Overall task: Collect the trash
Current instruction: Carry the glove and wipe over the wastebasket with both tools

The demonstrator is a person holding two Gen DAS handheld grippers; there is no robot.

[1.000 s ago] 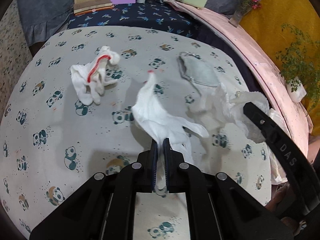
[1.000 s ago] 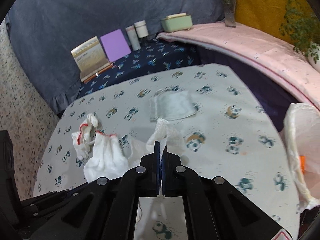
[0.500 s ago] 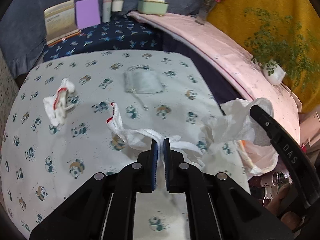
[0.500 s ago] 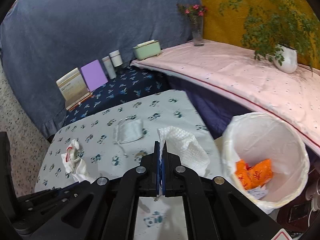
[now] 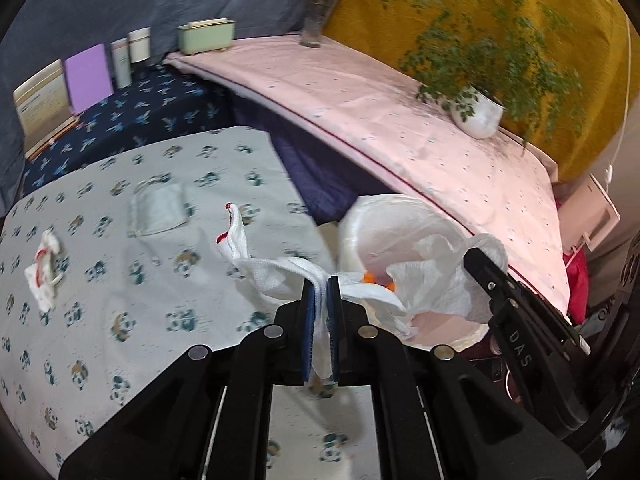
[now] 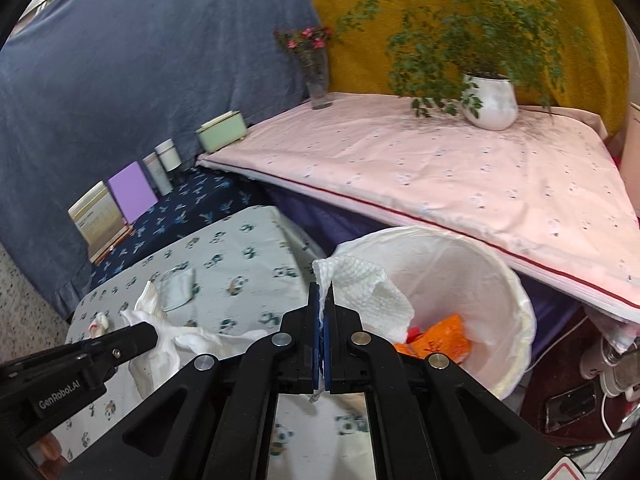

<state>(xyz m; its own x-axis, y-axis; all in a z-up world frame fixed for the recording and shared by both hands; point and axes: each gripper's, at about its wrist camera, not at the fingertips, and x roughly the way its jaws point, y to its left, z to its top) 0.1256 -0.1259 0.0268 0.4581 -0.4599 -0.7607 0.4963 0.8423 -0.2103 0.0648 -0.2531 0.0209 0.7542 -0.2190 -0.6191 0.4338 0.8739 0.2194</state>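
Observation:
My left gripper (image 5: 321,280) is shut on a white glove with a red-edged cuff (image 5: 256,268), held above the right edge of the panda-print table (image 5: 120,280). My right gripper (image 6: 322,292) is shut on a crumpled white paper towel (image 6: 368,292), over the rim of the white-lined trash bin (image 6: 480,264). Orange wrappers (image 6: 436,340) lie inside the bin. The bin (image 5: 384,216) shows just right of the left gripper, with the towel (image 5: 436,280) above it. A second white glove (image 5: 42,272) and a grey pouch (image 5: 160,212) lie on the table.
A pink-covered ledge (image 6: 440,168) runs behind the bin, bearing a potted plant (image 6: 490,100), a flower vase (image 6: 316,80) and a green box (image 6: 222,132). Books and jars (image 6: 132,192) stand on a dark blue cloth at the back. Cables and a power strip (image 6: 608,368) lie on the floor right.
Both grippers swung right and up from over the table's middle to the bin, each carrying its piece. The bin has come into full view; the second glove and pouch stay behind.

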